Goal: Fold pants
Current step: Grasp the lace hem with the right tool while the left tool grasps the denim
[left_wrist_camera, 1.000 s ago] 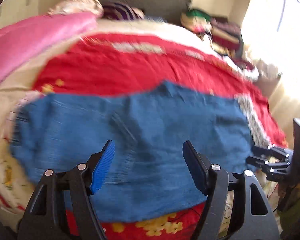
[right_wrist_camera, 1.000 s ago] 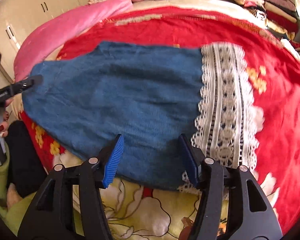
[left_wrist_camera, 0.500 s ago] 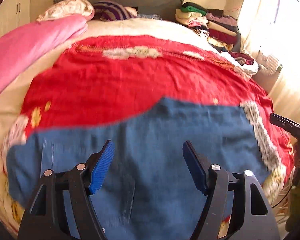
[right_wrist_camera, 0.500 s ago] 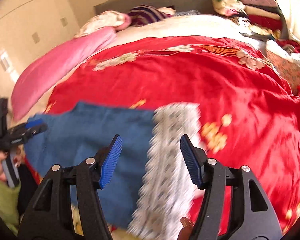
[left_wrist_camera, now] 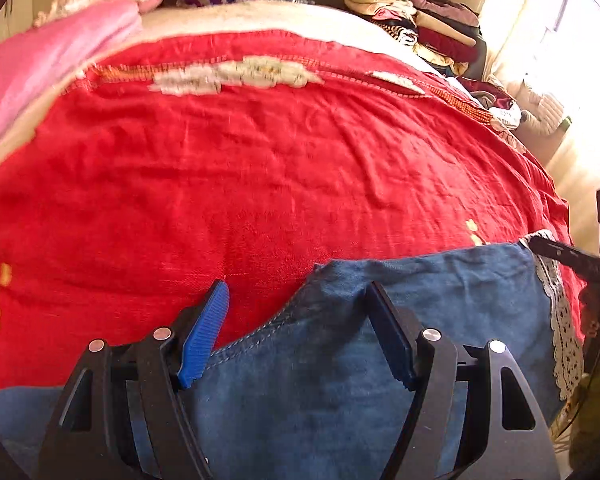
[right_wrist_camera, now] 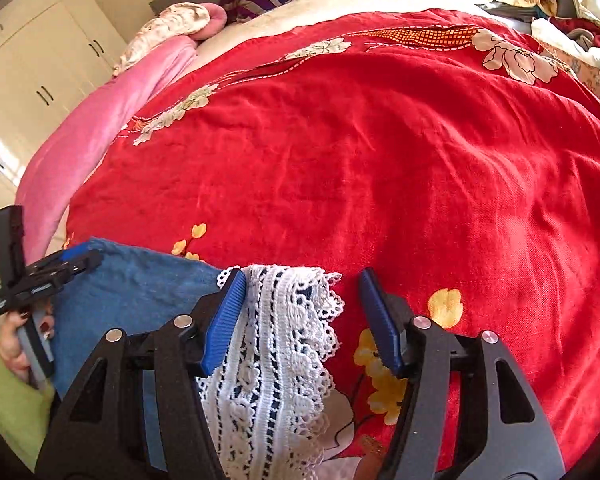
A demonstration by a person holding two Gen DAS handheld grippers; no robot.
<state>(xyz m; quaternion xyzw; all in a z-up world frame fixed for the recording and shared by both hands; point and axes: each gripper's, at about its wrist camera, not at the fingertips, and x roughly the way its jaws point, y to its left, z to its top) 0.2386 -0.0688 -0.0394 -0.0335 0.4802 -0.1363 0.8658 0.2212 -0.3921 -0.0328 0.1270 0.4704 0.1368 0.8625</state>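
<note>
Only the right wrist view shows the white cupboards at upper left and the hand carrying the left gripper. Both views show the blue pants low in frame on the red bedspread. The left gripper stands released above them. The right gripper is closing, pads clear of the lace hem between them.

pants: lower part cut off by frame edge | far clothes pile: items indistinct
</note>
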